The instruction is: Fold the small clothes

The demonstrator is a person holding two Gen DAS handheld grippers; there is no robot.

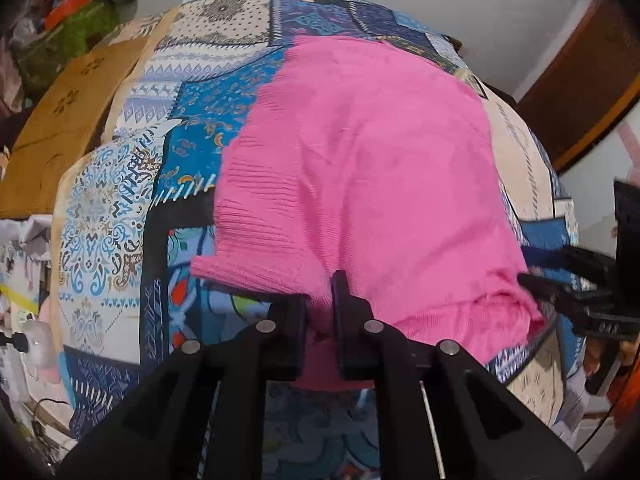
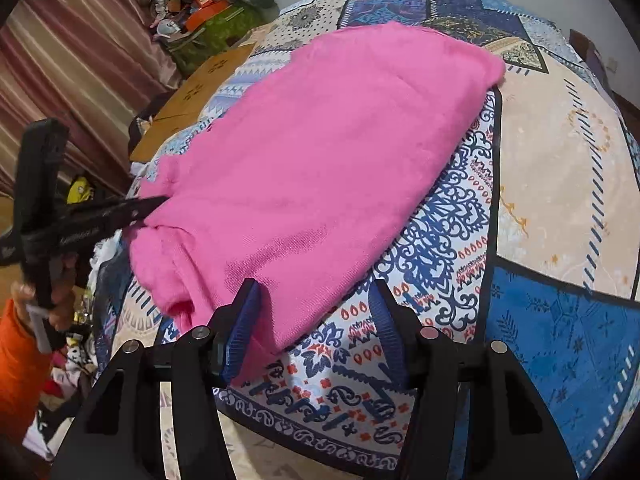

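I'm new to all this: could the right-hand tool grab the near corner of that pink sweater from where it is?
Probably yes. The right gripper has its jaws open, the pink sweater's near corner lies between them on the patterned bedspread, and nothing covers it. The left gripper pinches the other end.

The left gripper (image 1: 322,312) pinches the near edge of the pink knit garment (image 1: 360,168), its jaws nearly together with pink fabric bunched between them. The garment lies spread over a patchwork bedcover (image 1: 120,208) (blue, cream and black panels). At the right edge the right gripper (image 1: 560,280) reaches in beside the garment's corner; its grip cannot be told here
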